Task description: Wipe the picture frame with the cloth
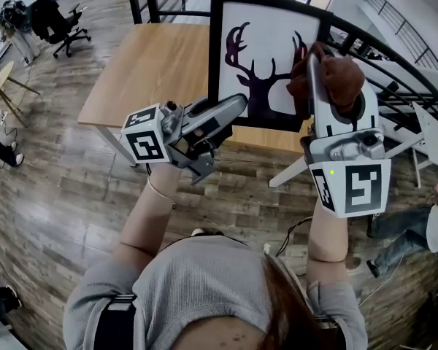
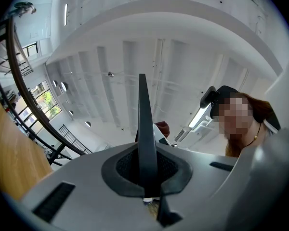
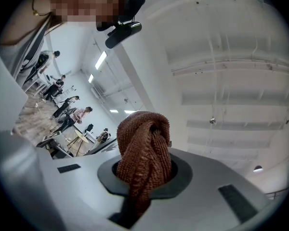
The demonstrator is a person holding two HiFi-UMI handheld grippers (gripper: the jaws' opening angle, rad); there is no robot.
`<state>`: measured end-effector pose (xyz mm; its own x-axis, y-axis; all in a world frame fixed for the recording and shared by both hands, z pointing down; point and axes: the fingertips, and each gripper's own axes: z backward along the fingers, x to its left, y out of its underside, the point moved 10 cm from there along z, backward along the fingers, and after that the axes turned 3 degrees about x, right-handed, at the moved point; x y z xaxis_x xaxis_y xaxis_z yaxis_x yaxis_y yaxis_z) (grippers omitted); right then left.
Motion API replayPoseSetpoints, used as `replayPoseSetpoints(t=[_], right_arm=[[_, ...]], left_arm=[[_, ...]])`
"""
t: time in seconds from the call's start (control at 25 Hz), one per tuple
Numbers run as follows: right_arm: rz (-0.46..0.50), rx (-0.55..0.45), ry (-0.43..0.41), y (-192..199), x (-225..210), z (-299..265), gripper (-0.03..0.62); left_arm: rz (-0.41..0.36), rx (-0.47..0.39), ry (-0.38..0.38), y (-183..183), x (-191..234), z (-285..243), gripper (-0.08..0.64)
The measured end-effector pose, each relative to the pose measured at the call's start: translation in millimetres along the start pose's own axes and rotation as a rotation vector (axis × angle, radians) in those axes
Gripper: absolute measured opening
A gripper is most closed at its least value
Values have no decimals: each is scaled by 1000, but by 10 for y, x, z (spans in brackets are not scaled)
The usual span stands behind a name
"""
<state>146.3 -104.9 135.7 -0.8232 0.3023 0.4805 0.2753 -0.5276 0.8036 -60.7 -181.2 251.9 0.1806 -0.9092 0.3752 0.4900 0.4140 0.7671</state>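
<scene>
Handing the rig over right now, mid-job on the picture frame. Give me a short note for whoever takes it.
Left claw: shut, nothing seen between its jaws, tip by the lower left corner of the picture frame; contact unclear.
Right claw: shut on the cloth, up at the frame's right side.
The frame stands upright on the table.
Done: cloth is gripped. How much has been wiped cannot be told.
Left: wipe the frame's face and border.

The person wears a grey knitted sweater [image 1: 190, 286] and a thin bracelet [image 1: 159, 193]. The left gripper [image 1: 239, 102] and right gripper [image 1: 313, 57] are pale grey, each with a black-and-white marker cube [image 1: 146, 141].
</scene>
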Motion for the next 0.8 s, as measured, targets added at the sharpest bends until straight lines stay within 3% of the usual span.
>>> replayPoseSetpoints(t=[0.8], right_arm=[[-92,105,-17,338,321,335,46]], left_arm=[[12,8,-14,11,36,15,18]])
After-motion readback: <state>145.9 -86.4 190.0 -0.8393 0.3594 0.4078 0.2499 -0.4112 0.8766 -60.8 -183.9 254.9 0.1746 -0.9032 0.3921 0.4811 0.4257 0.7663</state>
